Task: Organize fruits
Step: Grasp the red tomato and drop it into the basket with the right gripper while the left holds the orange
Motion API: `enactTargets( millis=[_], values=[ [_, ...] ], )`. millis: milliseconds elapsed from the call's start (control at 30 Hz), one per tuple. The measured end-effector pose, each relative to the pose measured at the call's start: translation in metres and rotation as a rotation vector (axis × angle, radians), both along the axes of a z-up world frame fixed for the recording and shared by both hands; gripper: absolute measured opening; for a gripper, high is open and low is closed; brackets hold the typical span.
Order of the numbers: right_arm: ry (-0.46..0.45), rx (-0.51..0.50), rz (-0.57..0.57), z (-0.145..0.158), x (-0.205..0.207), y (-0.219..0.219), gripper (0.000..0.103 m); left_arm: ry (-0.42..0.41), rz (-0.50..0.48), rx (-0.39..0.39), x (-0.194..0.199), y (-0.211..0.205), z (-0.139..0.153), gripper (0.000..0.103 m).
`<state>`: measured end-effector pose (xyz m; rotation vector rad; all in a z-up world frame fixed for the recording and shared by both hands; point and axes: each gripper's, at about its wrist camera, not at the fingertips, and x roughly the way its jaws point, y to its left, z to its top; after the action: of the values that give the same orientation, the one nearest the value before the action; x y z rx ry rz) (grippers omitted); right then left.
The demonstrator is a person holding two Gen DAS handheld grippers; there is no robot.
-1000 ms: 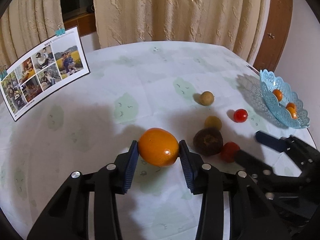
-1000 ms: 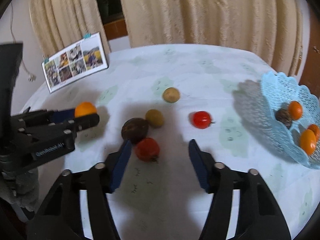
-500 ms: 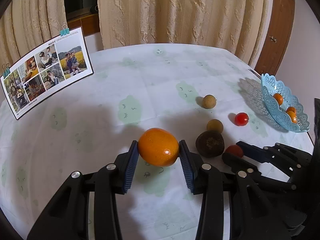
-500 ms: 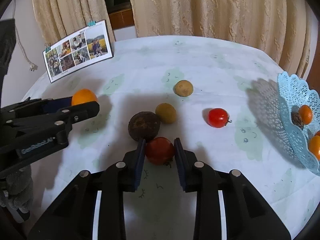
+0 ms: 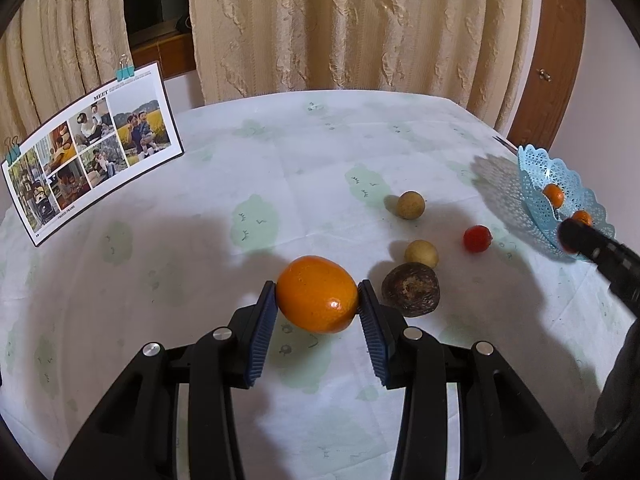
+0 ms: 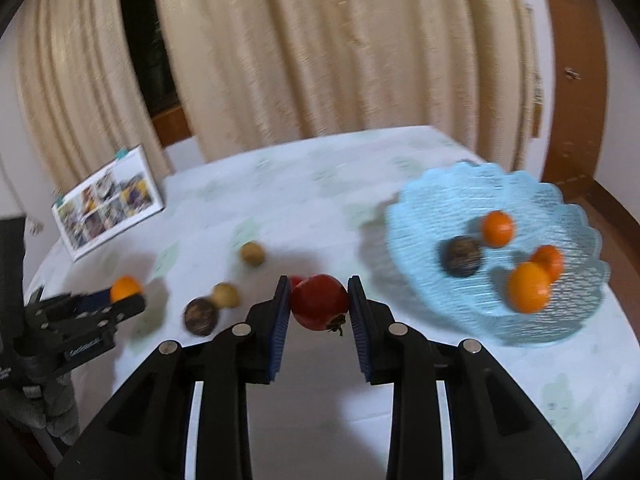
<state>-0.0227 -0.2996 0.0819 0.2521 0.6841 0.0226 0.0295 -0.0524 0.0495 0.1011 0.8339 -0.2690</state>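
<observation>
Blurred table (image 6: 320,208), basket (image 6: 560,320), tomato (image 6: 319,302) gripped

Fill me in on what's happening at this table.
Someone is sorting fruit with two handheld grippers. The left gripper has its jaws shut on a large round orange. The right gripper holds a red tomato near the pale blue lace-pattern plastic basket, which already contains four fruits. A dark brown fruit, two tan ones and another tomato remain on the tablecloth.
</observation>
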Motion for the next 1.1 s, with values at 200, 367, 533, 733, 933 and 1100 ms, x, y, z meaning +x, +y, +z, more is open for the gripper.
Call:
enactTargets(
  millis=[200,367,533,733,933,1100],
  values=[
    [-0.007,0.017,-0.134,-0.002,-0.004,-0.046,0.03,-0.009,-0.016,0.009,-0.002,-0.01,0.004,0.042],
    [0.001,0.034,-0.202,-0.009,-0.005,-0.073,0.03,-0.019,-0.031,0.015,-0.004,-0.021,0.009,0.042],
    [0.002,0.063,-0.254,-0.017,-0.01,-0.093,0.031,-0.032,-0.052,0.024,-0.004,-0.034,0.014,0.042],
    [-0.044,0.066,-0.323,-0.014,-0.025,-0.107,0.042,-0.056,-0.098,0.034,-0.008,-0.06,0.024,0.042],
    [-0.098,0.028,-0.413,-0.013,-0.05,-0.12,0.042,-0.072,-0.183,0.024,-0.011,-0.099,0.033,0.042],
    [-0.13,0.042,-0.49,-0.014,-0.069,-0.136,0.042,-0.087,-0.26,0.005,-0.014,-0.138,0.043,0.042]
  ],
)
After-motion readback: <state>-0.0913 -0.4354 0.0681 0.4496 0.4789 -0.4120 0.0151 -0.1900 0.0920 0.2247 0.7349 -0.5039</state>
